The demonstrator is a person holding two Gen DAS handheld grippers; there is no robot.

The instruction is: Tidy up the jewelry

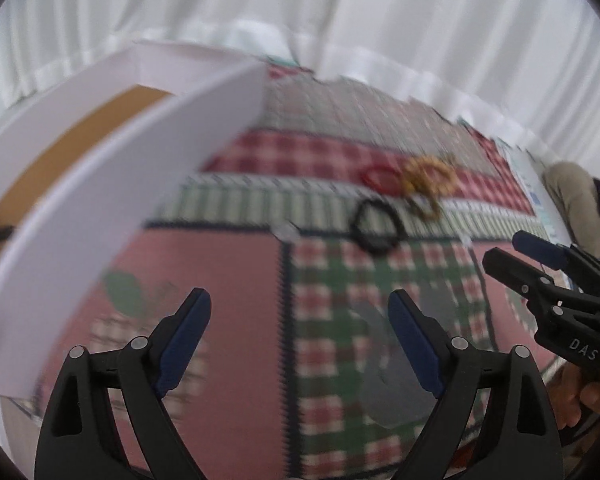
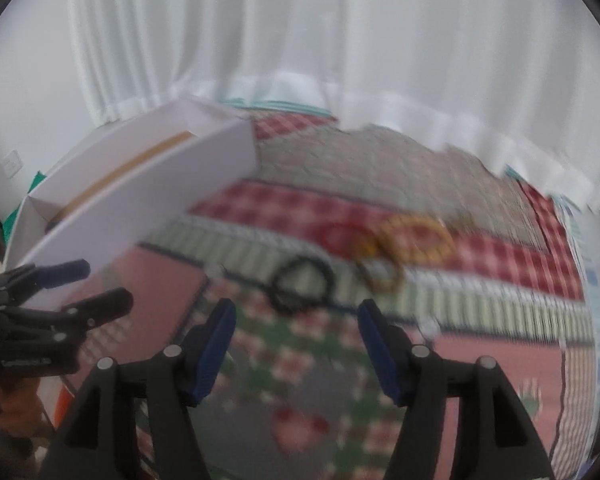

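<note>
Left wrist view: both tongs, left (image 1: 299, 312) and right (image 2: 296, 320), hang released and empty above the patchwork gingham cloth (image 1: 324, 344). The white cardboard box (image 1: 112, 200) borders the left. Black beaded bracelet (image 1: 376, 226), red ring bangle (image 1: 382, 176) and amber beaded loops (image 1: 428, 180) lie clustered beyond, blurred.

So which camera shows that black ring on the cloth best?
The right wrist view: the black ring lies just ahead of the open right gripper, large though blurred. The left wrist view shows it smaller and farther off.
</note>
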